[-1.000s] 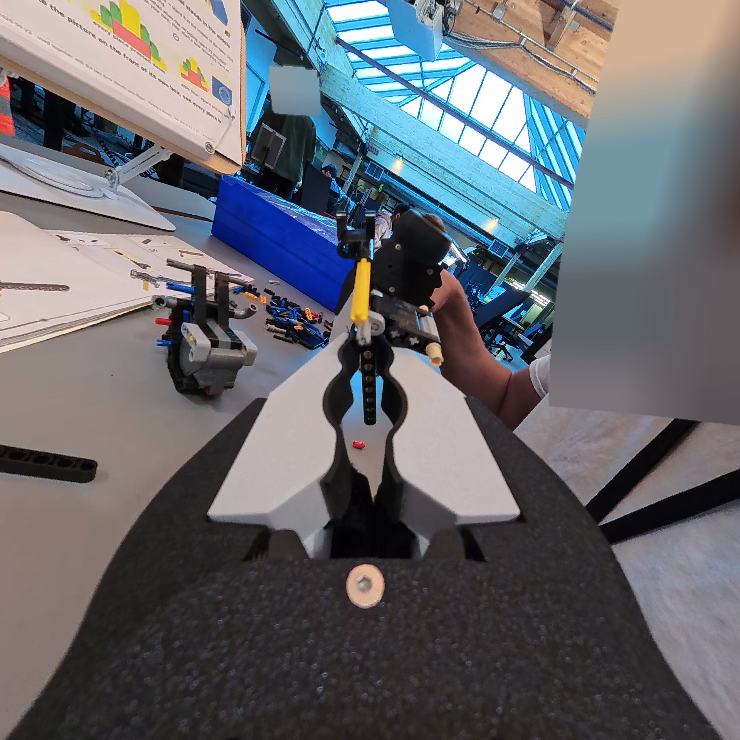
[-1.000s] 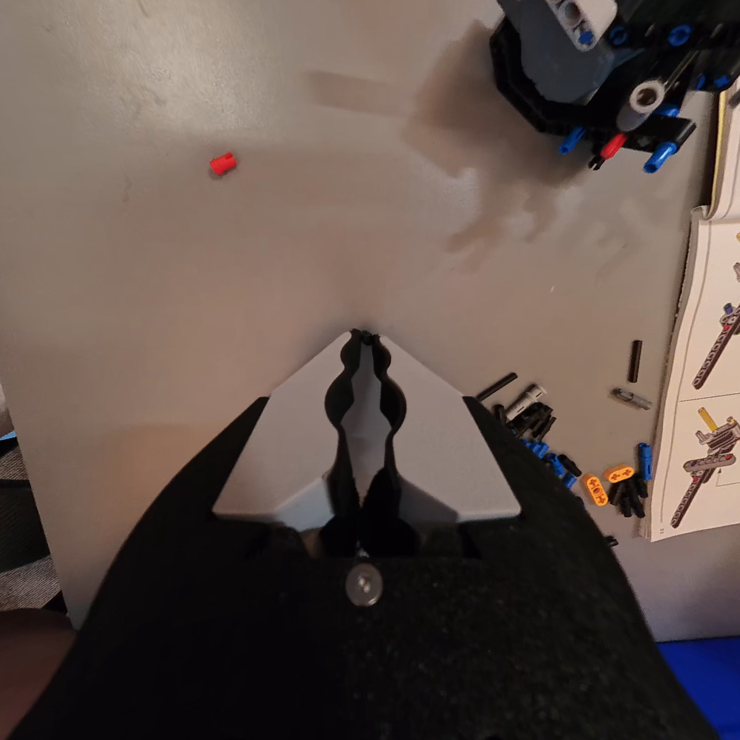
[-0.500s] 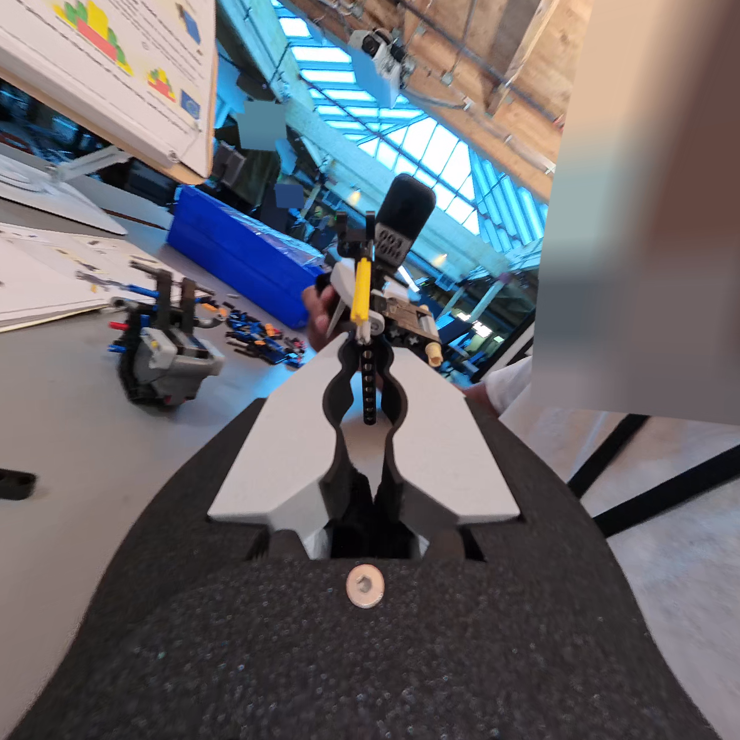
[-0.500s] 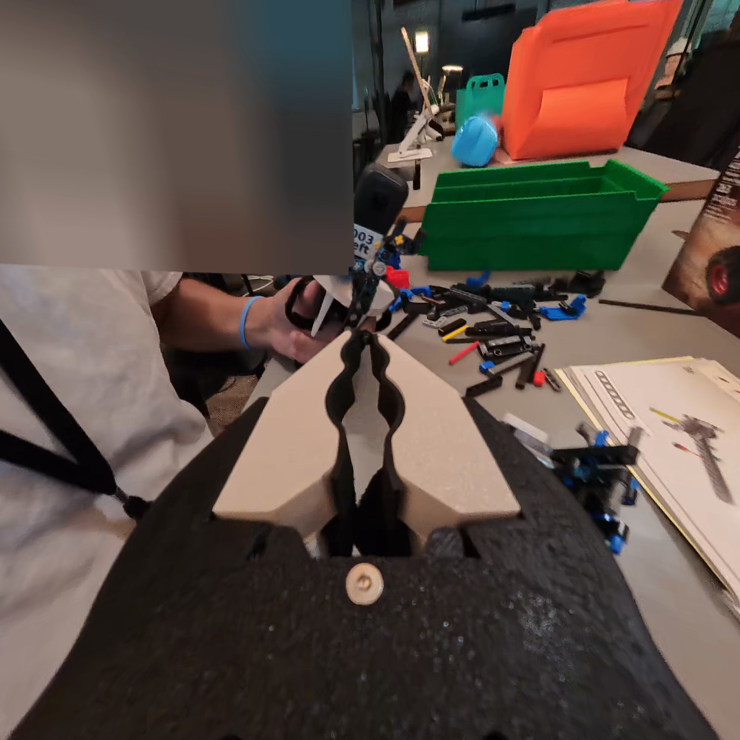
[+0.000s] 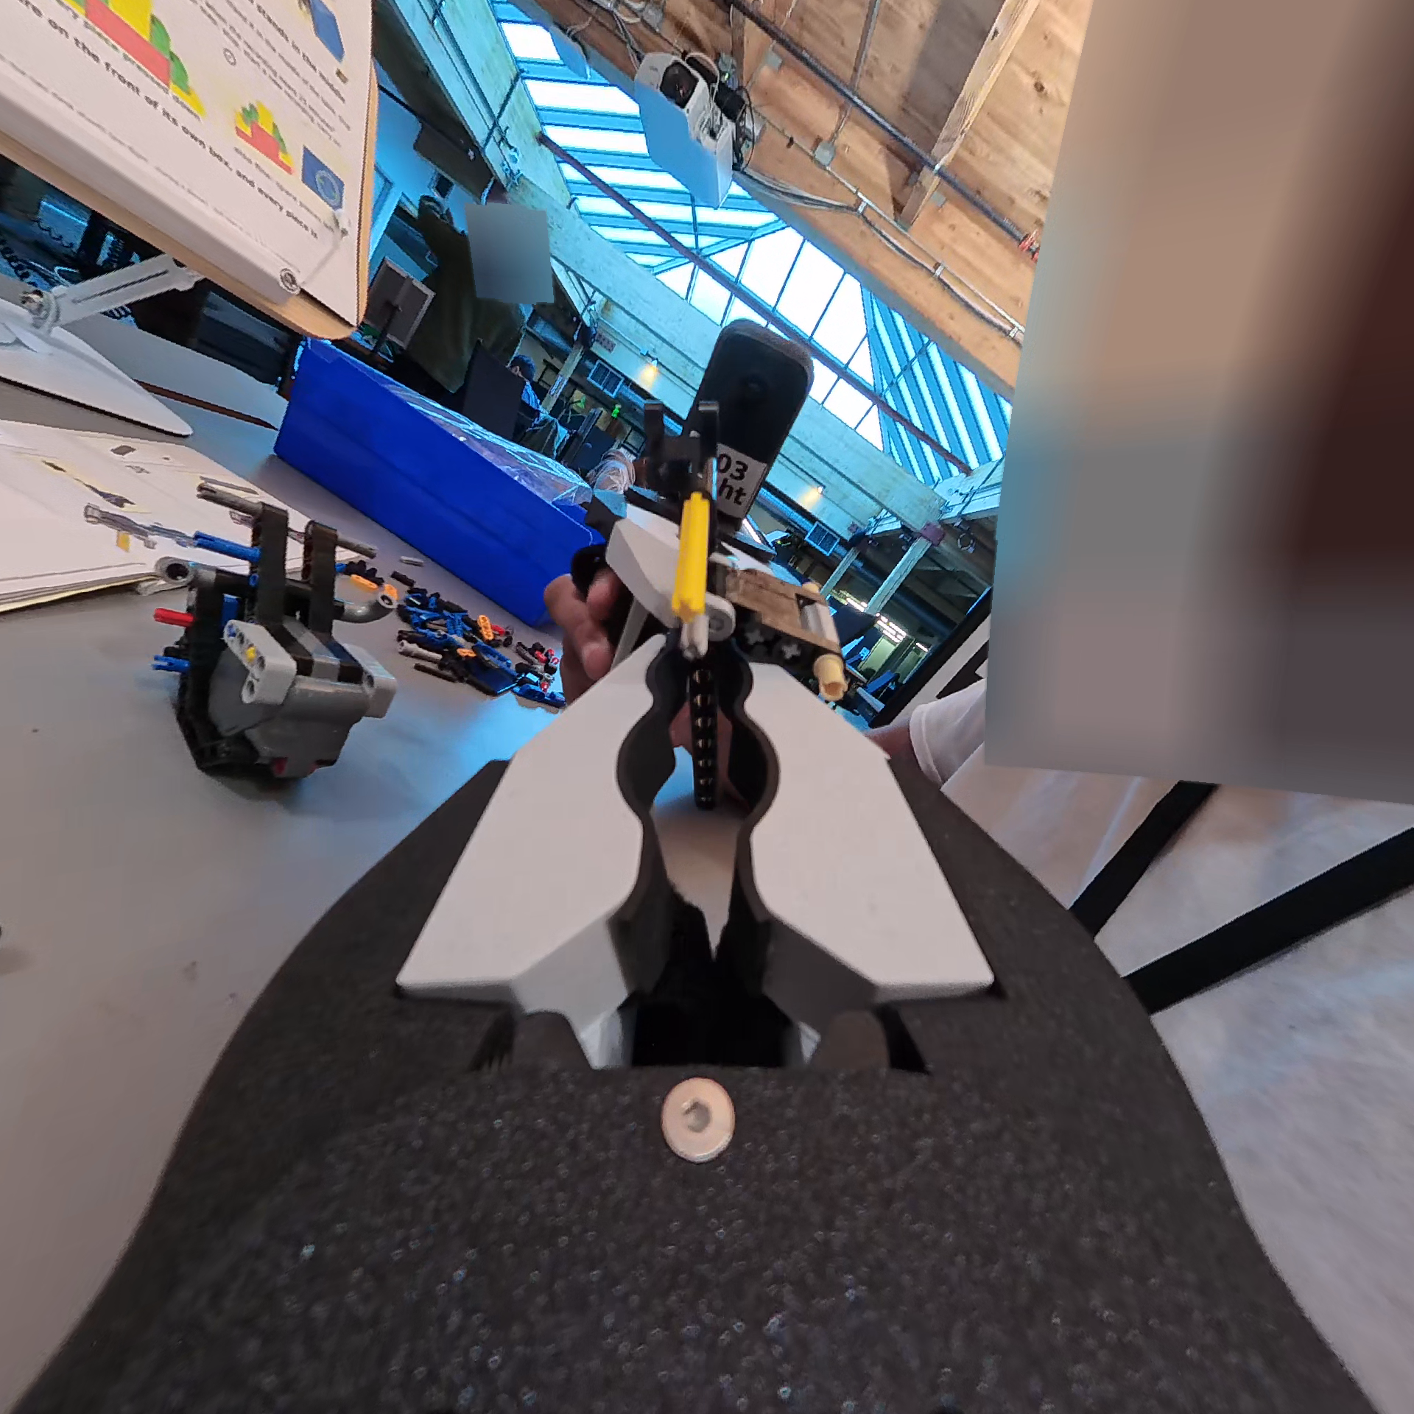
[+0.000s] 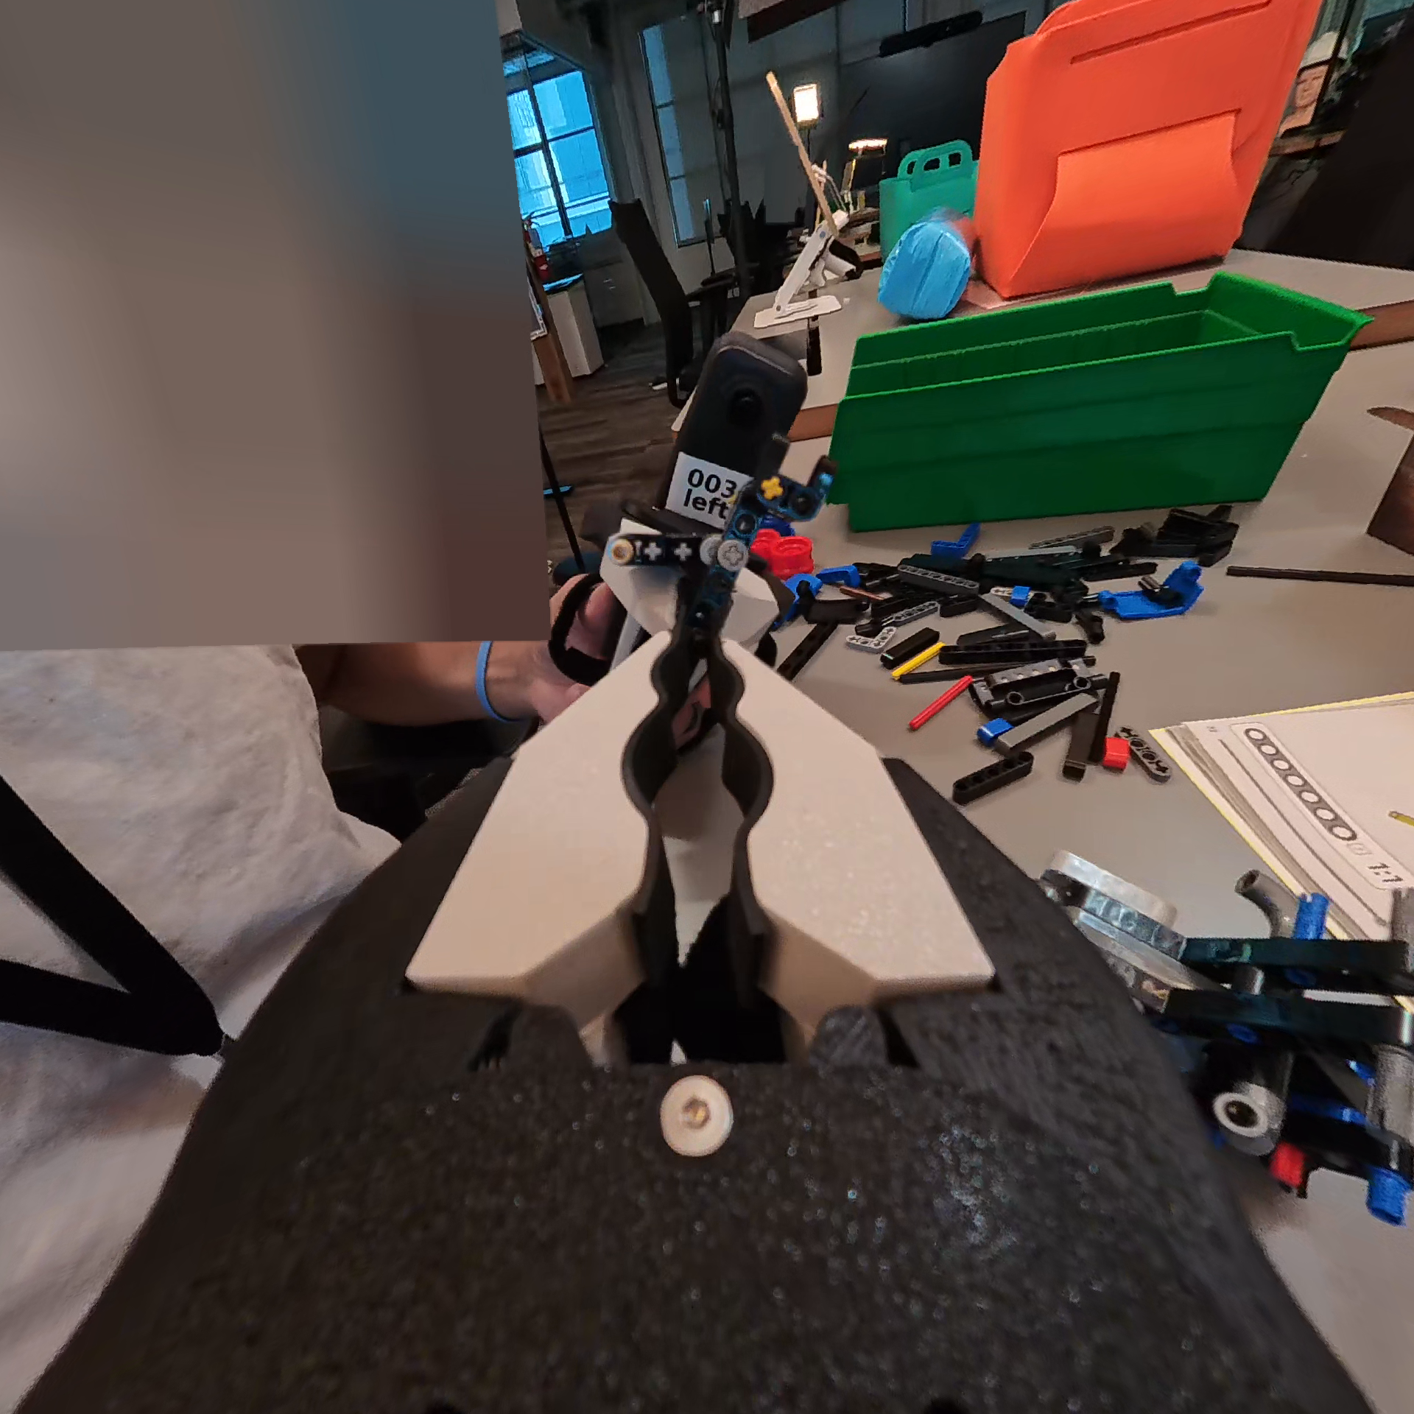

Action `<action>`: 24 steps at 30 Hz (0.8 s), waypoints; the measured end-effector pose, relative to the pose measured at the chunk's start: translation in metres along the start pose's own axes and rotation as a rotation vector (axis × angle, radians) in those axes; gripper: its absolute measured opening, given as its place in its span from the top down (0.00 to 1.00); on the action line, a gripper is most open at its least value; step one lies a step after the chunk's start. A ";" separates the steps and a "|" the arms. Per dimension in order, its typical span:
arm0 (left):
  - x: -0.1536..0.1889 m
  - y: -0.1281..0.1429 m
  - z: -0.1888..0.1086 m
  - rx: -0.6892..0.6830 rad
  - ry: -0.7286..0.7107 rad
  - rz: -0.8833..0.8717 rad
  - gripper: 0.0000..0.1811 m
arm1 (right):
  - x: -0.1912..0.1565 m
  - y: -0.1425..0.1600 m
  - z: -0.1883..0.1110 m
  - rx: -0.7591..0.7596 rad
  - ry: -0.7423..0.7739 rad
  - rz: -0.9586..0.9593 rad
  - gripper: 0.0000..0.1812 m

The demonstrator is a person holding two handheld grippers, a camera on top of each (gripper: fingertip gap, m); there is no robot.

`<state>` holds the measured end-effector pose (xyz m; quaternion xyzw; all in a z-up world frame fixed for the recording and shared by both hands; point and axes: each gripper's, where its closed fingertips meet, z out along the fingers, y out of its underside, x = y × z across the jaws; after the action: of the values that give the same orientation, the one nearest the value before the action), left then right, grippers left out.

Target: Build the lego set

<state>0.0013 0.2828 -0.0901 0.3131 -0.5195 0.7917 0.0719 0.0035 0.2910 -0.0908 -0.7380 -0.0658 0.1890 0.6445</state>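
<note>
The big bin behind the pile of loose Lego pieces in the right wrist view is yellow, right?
Not quite. The big bin behind the pile of loose Lego pieces is green, not yellow, as the right wrist view shows.

- The left gripper (image 5: 695, 658) is held raised, its jaws closed.
- The right gripper (image 6: 698, 635) is raised opposite it, tips nearly meeting, jaws closed.

Left wrist view is bright; daylight pours through a blue-tinted skylight (image 5: 765, 252) at twelve o'clock; right wrist view is dimmer, a lamp (image 6: 805, 103) glowing at one o'clock; wide-angle bending curves both edges; the model (image 6: 1293, 1018) at four o'clock is blurred.
</note>
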 end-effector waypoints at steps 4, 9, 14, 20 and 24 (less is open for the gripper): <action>-0.001 0.000 0.000 0.003 -0.004 -0.002 0.97 | 0.000 0.001 0.001 -0.007 0.002 0.000 0.98; 0.000 0.001 0.000 -0.008 -0.005 0.006 0.97 | -0.002 0.003 0.001 -0.015 -0.023 0.038 0.98; 0.001 0.007 0.003 -0.041 -0.012 0.035 0.97 | -0.005 0.007 -0.002 -0.054 -0.026 -0.004 0.98; 0.001 0.016 0.007 -0.120 -0.070 0.154 0.97 | -0.010 0.015 -0.007 -0.103 -0.102 0.117 0.98; 0.001 0.018 0.007 -0.139 -0.093 0.203 0.97 | -0.011 0.017 -0.008 -0.107 -0.102 0.119 0.98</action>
<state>-0.0043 0.2679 -0.1020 0.2895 -0.6049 0.7417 -0.0113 -0.0058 0.2774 -0.1045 -0.7634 -0.0644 0.2606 0.5875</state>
